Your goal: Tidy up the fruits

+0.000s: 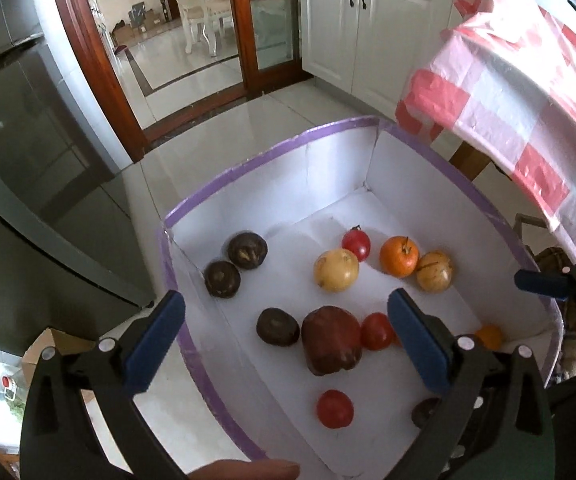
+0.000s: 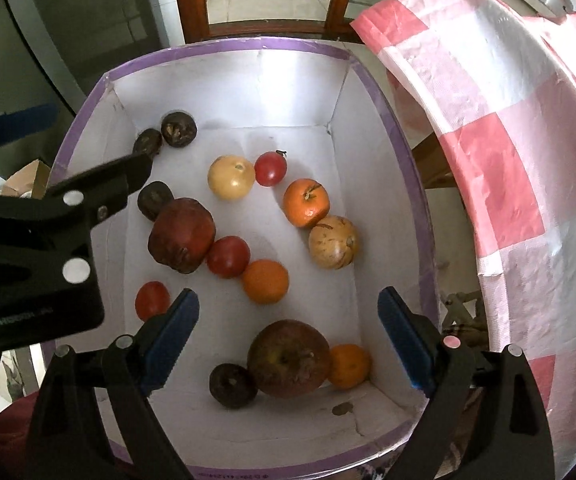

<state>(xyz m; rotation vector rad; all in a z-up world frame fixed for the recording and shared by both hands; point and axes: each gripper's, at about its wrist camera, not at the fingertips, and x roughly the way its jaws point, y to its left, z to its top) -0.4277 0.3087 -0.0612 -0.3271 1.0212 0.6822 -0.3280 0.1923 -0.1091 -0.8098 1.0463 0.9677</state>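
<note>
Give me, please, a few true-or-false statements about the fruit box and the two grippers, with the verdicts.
1. Both grippers' jaws are spread with nothing between them. True: left gripper, right gripper.
2. The fruits lie on the checked cloth. False: they lie in the purple-rimmed box; the pink checked cloth hangs beside it.
3. Two dark fruits sit at the box's far left corner. True.
4. The box holds only tomatoes. False: there are also oranges, yellow fruits and a large apple.
</note>
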